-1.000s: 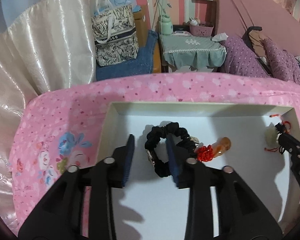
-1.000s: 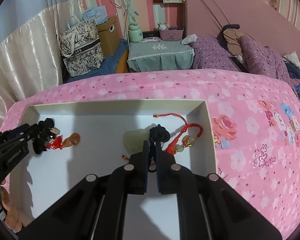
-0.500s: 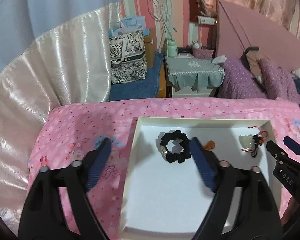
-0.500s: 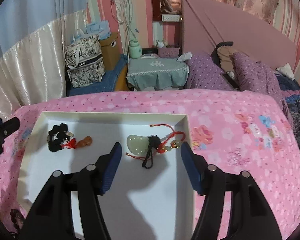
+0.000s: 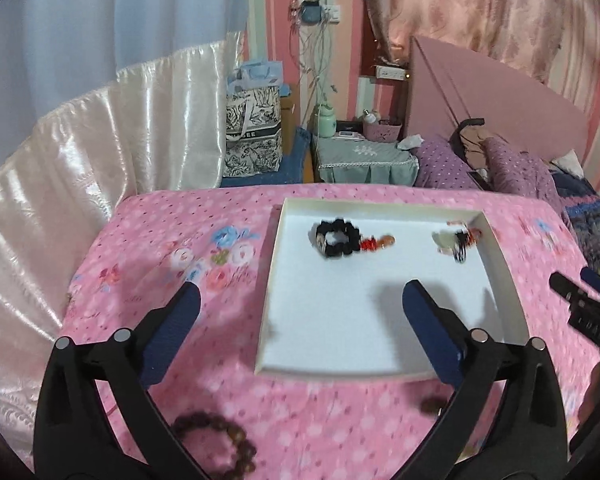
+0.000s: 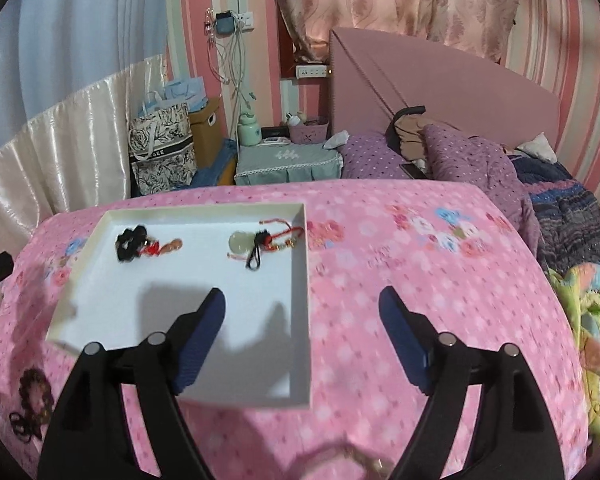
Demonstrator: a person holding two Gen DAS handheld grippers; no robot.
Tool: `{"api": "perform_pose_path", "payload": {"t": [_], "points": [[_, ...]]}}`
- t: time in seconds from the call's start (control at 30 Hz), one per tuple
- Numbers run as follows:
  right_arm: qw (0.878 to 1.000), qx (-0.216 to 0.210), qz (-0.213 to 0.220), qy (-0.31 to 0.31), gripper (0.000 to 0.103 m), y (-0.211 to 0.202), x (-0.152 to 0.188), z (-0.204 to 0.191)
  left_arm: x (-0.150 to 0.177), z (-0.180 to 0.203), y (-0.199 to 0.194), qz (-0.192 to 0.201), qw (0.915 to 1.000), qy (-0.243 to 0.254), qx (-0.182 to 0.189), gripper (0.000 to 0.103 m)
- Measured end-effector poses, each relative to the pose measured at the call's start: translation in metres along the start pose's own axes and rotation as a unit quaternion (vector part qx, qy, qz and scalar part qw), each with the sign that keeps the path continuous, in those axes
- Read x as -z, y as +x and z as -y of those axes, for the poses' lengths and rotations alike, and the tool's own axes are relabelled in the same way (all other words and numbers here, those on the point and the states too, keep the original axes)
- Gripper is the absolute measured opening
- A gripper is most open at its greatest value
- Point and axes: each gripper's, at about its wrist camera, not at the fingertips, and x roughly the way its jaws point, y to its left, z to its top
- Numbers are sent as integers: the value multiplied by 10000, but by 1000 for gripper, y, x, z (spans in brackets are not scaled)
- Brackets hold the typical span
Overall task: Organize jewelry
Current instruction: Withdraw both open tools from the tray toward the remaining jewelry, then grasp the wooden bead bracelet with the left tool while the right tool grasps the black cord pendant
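While both the left gripper (image 5: 298, 312) and right gripper (image 6: 302, 312) were opening empty above the shallow white cardboard tray (image 5: 507, 280), the brown beaded bracelet (image 5: 220, 450) on the pink floral bedspread (image 5: 172, 240) looked the next pick; a low, centred approach would suit it.

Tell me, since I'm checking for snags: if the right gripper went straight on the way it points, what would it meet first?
Probably the white tray's right wall or the pink bedspread beside it; depth is unclear. The right gripper is opening, with nothing between its fingers.
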Motion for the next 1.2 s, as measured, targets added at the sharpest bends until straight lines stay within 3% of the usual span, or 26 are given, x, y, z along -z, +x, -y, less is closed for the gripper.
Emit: {"api": "perform_pose_path", "payload": {"t": [0.07,0.23,0.53,0.8,1.07,1.2], "points": [[10000,-43,-40,49,90,-8,10,4,13,-3,-11,45,10000,46,56,100],[9999,20,-62,154,91,-26,35,13,44,-18,-28,-31,9997,-51,222,100],[9997,-67,78,235,91,-60,77,19,89,-54,-51,-58,9991,-404,151,100],[9993,82,158,321,91,-68,102,27,110,-72,-53,-81,9988,-488,0,100],[9982,294,22,531,91,-45,117,38,121,-88,-24,-314,9975,-617,-121,100],[9981,329,18,529,91,-40,118,39,122,-94,-24,-250,9979,-565,-173,100]]}}
